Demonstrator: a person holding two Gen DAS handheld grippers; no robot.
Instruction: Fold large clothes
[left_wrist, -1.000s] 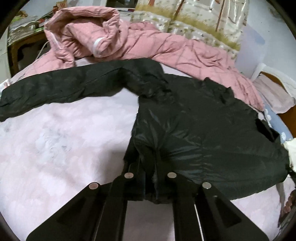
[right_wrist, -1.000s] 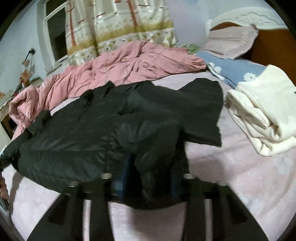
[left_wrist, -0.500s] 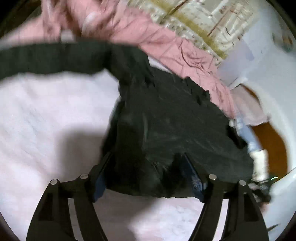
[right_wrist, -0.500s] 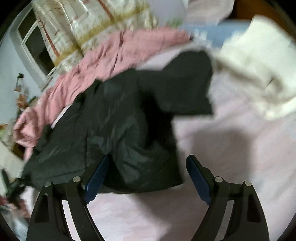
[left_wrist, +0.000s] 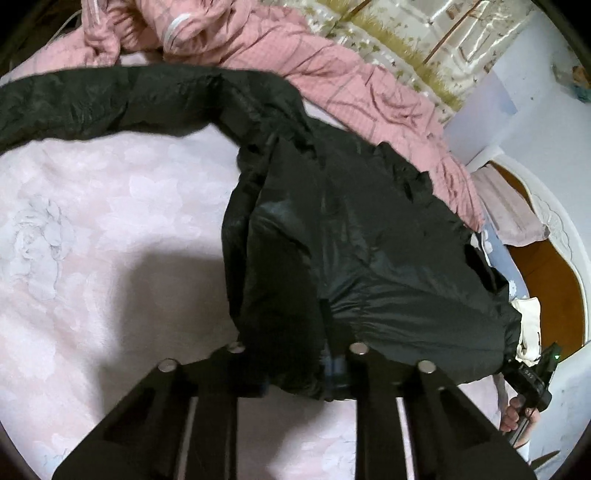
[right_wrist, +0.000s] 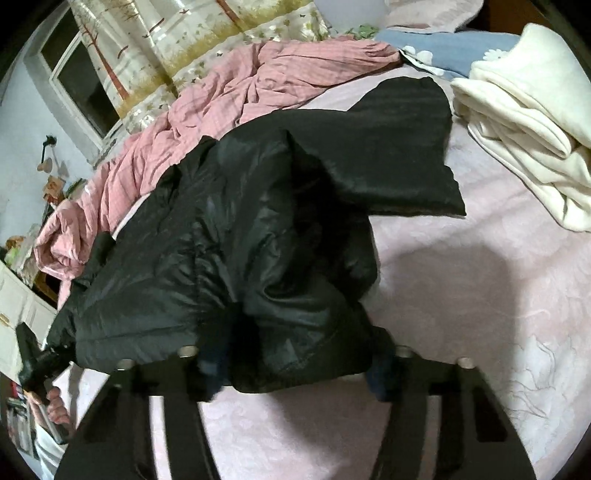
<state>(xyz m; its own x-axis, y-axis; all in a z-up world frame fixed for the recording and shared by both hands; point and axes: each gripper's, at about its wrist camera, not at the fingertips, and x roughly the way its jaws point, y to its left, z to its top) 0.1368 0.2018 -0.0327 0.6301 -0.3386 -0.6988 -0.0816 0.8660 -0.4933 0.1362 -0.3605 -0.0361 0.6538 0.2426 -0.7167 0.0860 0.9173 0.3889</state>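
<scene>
jacket: black puffer jacket (left_wrist: 369, 258), mid-bed on pink sheet (left_wrist: 92, 240), hem at near edge, one sleeve (left_wrist: 110, 99) stretched out flat
left gripper (left_wrist: 295, 373): narrowed, clamped on hem fabric
right gripper (right_wrist: 295, 369): wider gap, hem bunched between fingers; firm grip or not, cannot tell
far edge: pink quilt (right_wrist: 240, 96)
headboard end: cream blanket (right_wrist: 528, 122), folded
containers: nothing visible
</scene>
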